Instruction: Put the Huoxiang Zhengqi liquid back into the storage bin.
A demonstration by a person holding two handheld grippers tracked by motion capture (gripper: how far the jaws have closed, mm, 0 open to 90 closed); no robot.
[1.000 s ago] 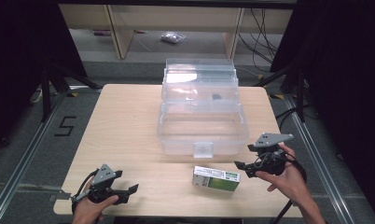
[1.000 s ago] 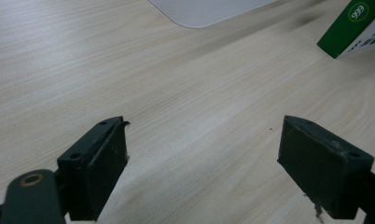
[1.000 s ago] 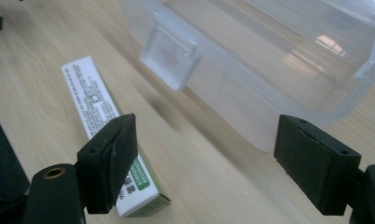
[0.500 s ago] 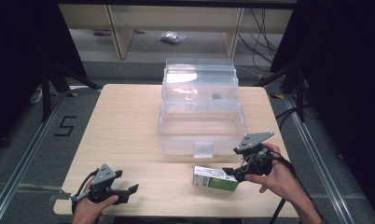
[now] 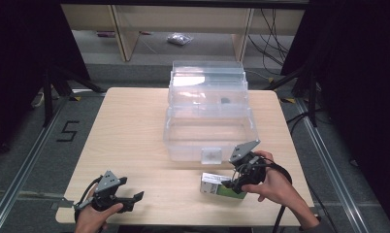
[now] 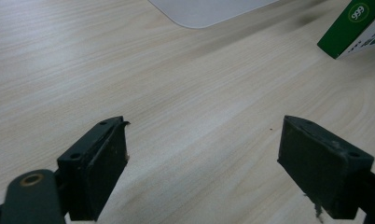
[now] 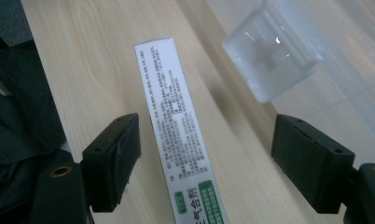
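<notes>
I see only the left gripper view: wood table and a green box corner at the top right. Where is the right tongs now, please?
Observer: In the high view the right tongs is at the green and white box, in front of the clear plastic container.
Operator: Is it already closed on the box?
Observer: No. The right gripper view shows its jaws wide apart, with the box lying between them, untouched.
Operator: And is the container's lid shut?
Observer: No, it stands open at the far side, and the latch tab faces the person.
</notes>
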